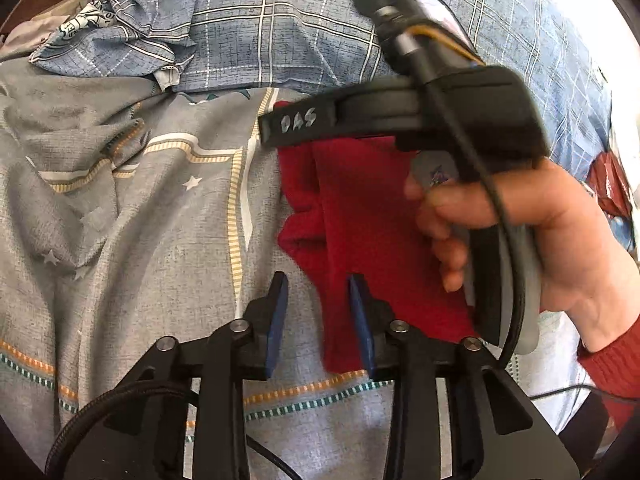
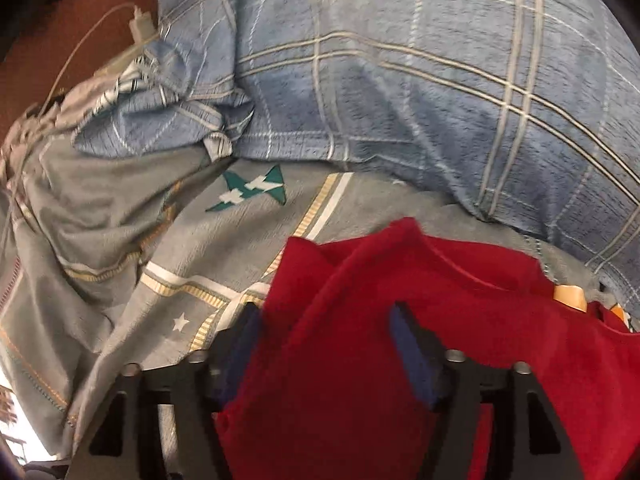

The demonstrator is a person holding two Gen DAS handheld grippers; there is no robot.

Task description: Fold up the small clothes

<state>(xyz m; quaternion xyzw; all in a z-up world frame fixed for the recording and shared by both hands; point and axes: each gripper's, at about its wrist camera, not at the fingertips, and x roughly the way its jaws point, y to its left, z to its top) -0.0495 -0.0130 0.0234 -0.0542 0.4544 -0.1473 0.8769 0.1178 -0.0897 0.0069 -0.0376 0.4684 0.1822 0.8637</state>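
Grey sheet point(image 1: 140, 240) covers the bed, blue plaid pillow point(image 2: 400, 60) far. Red garment point(image 1: 368, 232) lies right of centre. Left tool point(image 1: 320, 316) open, empty, at its near-left edge. Right tool point(image 2: 320, 336) open, straddling red cloth.

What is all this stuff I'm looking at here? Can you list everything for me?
Red garment: one, red, lying on the grey bedsheet, between both grippers' open fingers.
Grey bedsheet: one, grey with yellow-and-white stripes and stars, under the garment.
Blue checked cover: one, blue with pale lines, bunched at the far side.
Charger and cable: one, white, far left edge.
Left gripper: one, black with blue pads, open at the garment's left edge.
Right gripper: one, black with blue pads, open over the garment.
Right hand: one, red sleeve, holding the right gripper's handle.
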